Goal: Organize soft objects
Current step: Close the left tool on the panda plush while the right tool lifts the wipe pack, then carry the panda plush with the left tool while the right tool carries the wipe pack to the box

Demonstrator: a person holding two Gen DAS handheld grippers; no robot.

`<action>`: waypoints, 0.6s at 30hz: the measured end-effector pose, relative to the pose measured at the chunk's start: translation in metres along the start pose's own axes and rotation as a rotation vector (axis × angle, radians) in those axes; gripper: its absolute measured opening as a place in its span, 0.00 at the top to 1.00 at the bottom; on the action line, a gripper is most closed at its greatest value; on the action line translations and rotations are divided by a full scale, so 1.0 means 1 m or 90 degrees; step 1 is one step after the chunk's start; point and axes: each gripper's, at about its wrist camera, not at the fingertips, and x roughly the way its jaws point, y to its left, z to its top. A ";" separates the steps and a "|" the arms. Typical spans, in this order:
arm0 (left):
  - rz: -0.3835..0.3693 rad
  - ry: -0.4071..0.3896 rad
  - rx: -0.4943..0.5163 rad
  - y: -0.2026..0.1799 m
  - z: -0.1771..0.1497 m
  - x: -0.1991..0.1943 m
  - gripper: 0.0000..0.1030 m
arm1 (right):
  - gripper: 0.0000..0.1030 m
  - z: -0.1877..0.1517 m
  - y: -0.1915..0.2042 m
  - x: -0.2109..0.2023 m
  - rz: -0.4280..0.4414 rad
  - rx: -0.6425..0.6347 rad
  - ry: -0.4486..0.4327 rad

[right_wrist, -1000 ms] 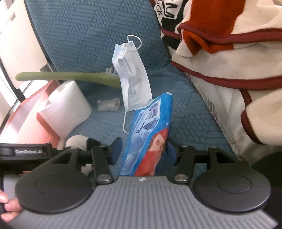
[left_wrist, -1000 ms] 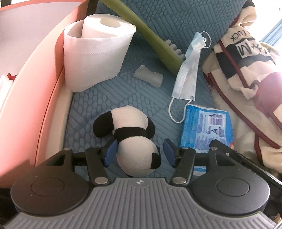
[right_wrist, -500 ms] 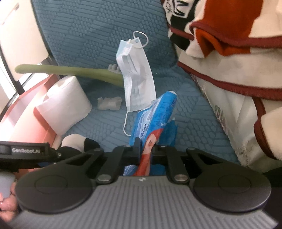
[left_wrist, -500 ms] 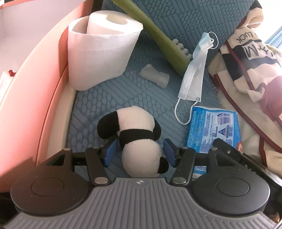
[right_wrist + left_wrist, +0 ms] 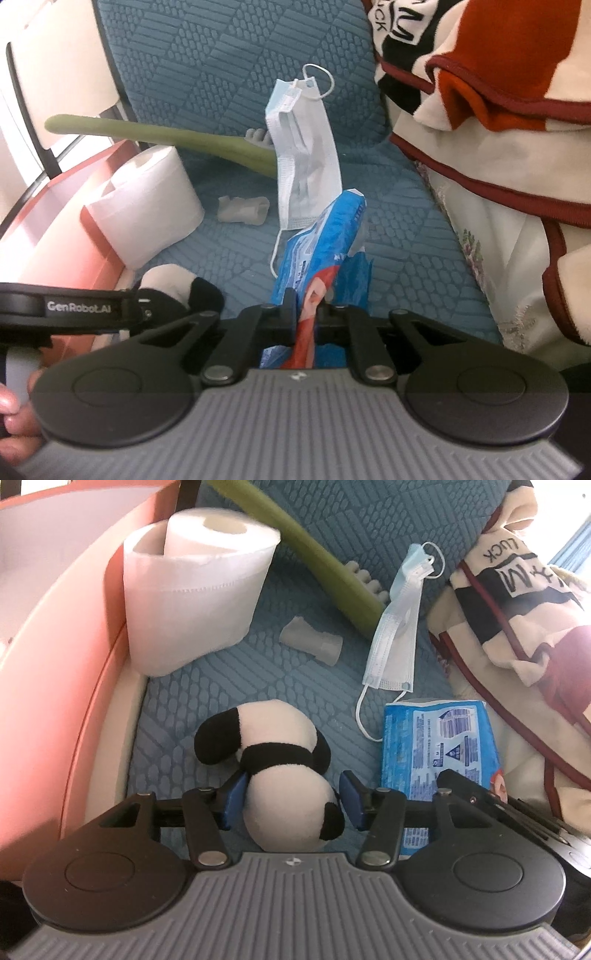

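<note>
The tissue pack (image 5: 317, 266) is being gripped by the clenched right tool (image 5: 306, 317) above the blue cushion (image 5: 221, 686). The toy panda (image 5: 284, 775) is being straddled there by the released left tool (image 5: 291, 801).

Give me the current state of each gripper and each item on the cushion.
Left gripper: open, straddling the panda.
Right gripper: shut on the tissue pack.
Panda plush: lying on the cushion, not clamped.
Tissue pack: pinched, tilted upward.
Face mask: folded, lying loose.
Toilet paper roll: upright, partly unwound.
Blanket: crumpled.
</note>
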 end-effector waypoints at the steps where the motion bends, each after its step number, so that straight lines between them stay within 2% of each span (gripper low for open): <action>1: 0.002 -0.007 0.006 0.000 0.000 -0.002 0.43 | 0.89 0.000 0.001 -0.001 0.001 -0.004 0.001; 6: -0.011 -0.018 0.014 0.000 -0.001 -0.013 0.43 | 0.90 -0.002 0.003 -0.011 0.006 -0.011 0.002; 15: -0.007 -0.058 0.045 -0.012 -0.009 -0.052 0.43 | 0.90 -0.003 0.004 -0.046 0.006 -0.025 -0.019; 18: -0.019 -0.055 0.029 -0.016 -0.015 -0.067 0.43 | 0.90 -0.001 0.005 -0.060 0.012 -0.026 -0.026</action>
